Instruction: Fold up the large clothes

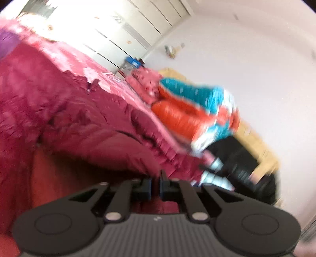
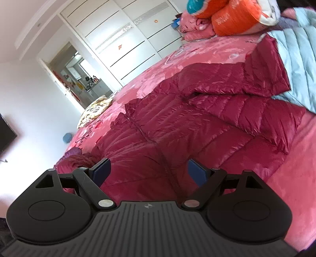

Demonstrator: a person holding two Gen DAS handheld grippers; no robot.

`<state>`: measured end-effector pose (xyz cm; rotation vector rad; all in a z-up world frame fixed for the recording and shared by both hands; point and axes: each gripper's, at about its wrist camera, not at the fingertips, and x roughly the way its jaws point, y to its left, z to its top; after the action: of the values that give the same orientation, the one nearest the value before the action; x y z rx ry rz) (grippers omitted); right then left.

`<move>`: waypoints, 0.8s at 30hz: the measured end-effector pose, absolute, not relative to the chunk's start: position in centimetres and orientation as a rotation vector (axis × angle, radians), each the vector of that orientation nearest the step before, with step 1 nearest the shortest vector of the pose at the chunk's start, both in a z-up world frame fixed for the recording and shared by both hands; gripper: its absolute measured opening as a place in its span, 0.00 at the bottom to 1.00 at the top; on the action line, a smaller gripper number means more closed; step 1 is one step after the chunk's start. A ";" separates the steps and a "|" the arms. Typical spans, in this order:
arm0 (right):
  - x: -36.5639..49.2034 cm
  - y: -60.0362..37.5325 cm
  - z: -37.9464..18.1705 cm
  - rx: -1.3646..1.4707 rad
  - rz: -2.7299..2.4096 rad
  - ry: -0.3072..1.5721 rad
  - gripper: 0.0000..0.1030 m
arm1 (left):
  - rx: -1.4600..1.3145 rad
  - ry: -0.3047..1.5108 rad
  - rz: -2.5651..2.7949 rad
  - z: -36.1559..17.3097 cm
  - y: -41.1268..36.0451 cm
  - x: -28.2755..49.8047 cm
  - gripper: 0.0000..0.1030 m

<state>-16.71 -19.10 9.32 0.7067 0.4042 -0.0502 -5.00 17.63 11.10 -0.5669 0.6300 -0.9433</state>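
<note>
In right view only: light-blue garment (image 2: pixel 294 59) beside jacket (image 2: pixel 197 122).

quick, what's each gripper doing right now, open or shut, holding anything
Left gripper: shut, apparently pinching the dark red jacket.
Right gripper: open, holding nothing, above the jacket.

Bed (image 2: pixel 217 51): pink patterned cover, spread wide.
Bedding pile (image 2: pixel 233 17): orange, teal and pink rolls stacked at the far end of the bed.
Blue quilt (image 2: pixel 296 59): pale blue, quilted, at the right edge of the bed.
Wardrobe (image 2: pixel 122 39): white sliding doors beyond the bed.
Doorway (image 2: pixel 79 75): open, beside the wardrobe, a cluttered room behind it.
Yellow cloth (image 2: pixel 94 110): patterned, crumpled at the bed's far-left edge.
Screen (image 2: pixel 6 132): dark, on the left wall.
Blue ball (image 2: pixel 67 137): on the floor beside the bed.
</note>
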 end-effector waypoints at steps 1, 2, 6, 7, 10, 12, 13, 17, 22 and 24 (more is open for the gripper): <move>-16.9 -19.2 9.2 0.704 -0.062 0.405 1.00 | -0.597 0.625 -0.935 11.2 18.6 -5.5 0.02; -17.0 -19.3 9.1 0.699 -0.075 0.407 1.00 | -0.633 0.619 -0.924 11.4 19.9 -6.0 0.01; -17.8 -20.4 8.0 0.724 -0.152 0.417 1.00 | -0.685 0.616 -0.854 11.4 22.9 -7.9 0.01; -18.0 -20.8 7.6 0.731 -0.182 0.418 1.00 | -0.658 0.619 -0.830 11.4 22.9 -8.2 0.01; -18.8 -22.5 6.4 0.736 -0.274 0.418 1.00 | -0.614 0.666 -0.772 10.4 22.9 -8.7 0.02; -19.4 -23.7 5.9 0.741 -0.349 0.411 1.00 | -0.565 0.696 -0.753 9.8 22.1 -8.9 0.08; -19.8 -24.3 5.7 0.754 -0.383 0.404 1.00 | -0.539 0.703 -0.745 9.6 21.7 -8.8 0.13; -20.9 -27.3 5.0 0.805 -0.493 0.349 1.00 | -0.463 0.697 -0.752 9.3 20.1 -9.1 0.43; -21.2 -31.2 2.8 0.928 -0.545 0.350 1.00 | -0.292 0.651 -0.781 9.0 17.5 -9.8 0.58; -20.9 -32.2 2.1 0.980 -0.531 0.338 1.00 | -0.244 0.656 -0.781 8.7 16.3 -9.8 0.59</move>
<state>-20.91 -32.19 2.07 0.9804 0.3379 -0.5315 -9.76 16.35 8.68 -0.2441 0.6562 -0.7810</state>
